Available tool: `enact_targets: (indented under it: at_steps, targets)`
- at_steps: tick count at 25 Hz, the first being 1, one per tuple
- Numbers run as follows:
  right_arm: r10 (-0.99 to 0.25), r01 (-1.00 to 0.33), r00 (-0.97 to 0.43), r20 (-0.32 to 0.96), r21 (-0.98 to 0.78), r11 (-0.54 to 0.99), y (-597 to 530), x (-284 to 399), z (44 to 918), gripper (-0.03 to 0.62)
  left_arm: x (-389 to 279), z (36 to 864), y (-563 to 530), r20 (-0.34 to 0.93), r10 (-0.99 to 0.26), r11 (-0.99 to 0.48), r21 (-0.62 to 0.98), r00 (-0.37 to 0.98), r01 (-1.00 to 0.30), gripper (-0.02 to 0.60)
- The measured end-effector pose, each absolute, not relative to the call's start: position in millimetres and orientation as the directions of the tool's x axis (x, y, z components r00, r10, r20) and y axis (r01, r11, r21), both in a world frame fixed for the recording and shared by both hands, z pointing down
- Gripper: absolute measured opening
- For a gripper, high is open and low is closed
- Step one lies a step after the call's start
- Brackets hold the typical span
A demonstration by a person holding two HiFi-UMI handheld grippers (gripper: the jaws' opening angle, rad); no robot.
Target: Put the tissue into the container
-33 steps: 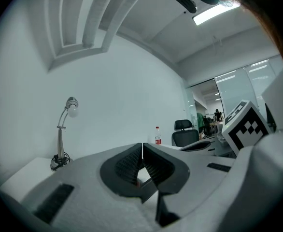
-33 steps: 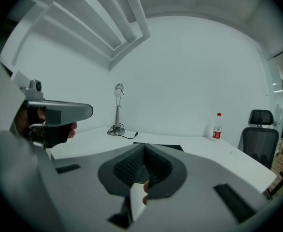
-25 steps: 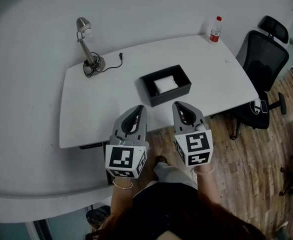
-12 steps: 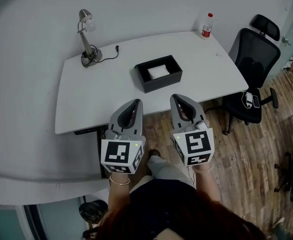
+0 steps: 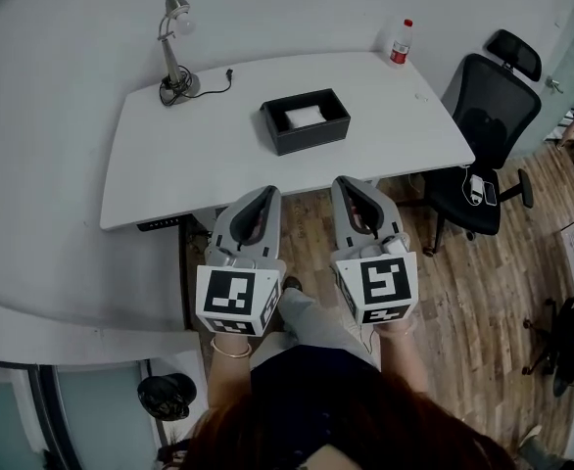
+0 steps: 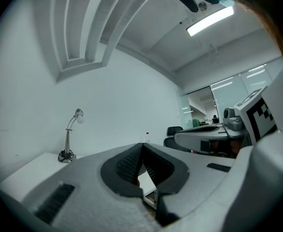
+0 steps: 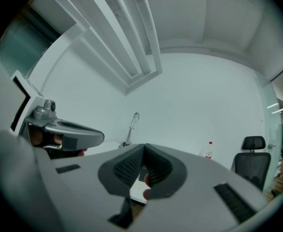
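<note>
Showing white rounded-rectangle table (image 5: 169,164) on brown wooden plank floor (image 5: 463,302). Near table centre: black open-topped rectangular container (image 5: 307,140), with white folded tissue (image 5: 304,117) lying inside. At far left corner: silver gooseneck desk lamp (image 5: 174,47), black cord trailing beside its base. At far right corner: clear plastic bottle with red cap (image 5: 399,44). Just right of table: black mesh office chair (image 5: 488,125). Off near table edge, above floor: grey left gripper (image 5: 266,194) with marker cube, jaws together, nothing between. Just beside it on the right: matching right gripper (image 5: 347,182), jaws likewise pressed together and empty. Both well apart from container.
</note>
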State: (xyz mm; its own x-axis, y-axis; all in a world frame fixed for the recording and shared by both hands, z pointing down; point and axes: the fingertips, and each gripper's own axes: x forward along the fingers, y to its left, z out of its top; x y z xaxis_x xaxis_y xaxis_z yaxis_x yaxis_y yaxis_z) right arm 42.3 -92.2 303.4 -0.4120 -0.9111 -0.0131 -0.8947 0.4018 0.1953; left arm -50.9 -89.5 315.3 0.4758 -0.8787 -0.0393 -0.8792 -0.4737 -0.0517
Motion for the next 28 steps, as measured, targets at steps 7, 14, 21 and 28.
enact_targets:
  at_steps: [7,14,21,28]
  targets:
    - [-0.906,-0.887,-0.424,-0.02,0.213,0.41,-66,43,297,0.019,-49,312,-68,-0.058,-0.881,-0.468,-0.037,0.469,-0.883,0.028]
    - [-0.901,-0.883,-0.433,-0.03,0.216,0.417,-57,52,294,0.018,-39,311,-63,-0.061,-0.884,-0.462,-0.036,0.463,-0.886,0.028]
    - [-0.891,-0.875,-0.453,-0.027,0.204,0.439,-51,70,291,0.018,-24,306,-55,-0.052,-0.9,-0.43,-0.048,0.432,-0.902,0.028]
    - [-0.873,-0.859,-0.488,-0.02,0.186,0.476,-31,88,292,0.02,-1,308,-31,-0.035,-0.911,-0.409,-0.05,0.411,-0.911,0.028]
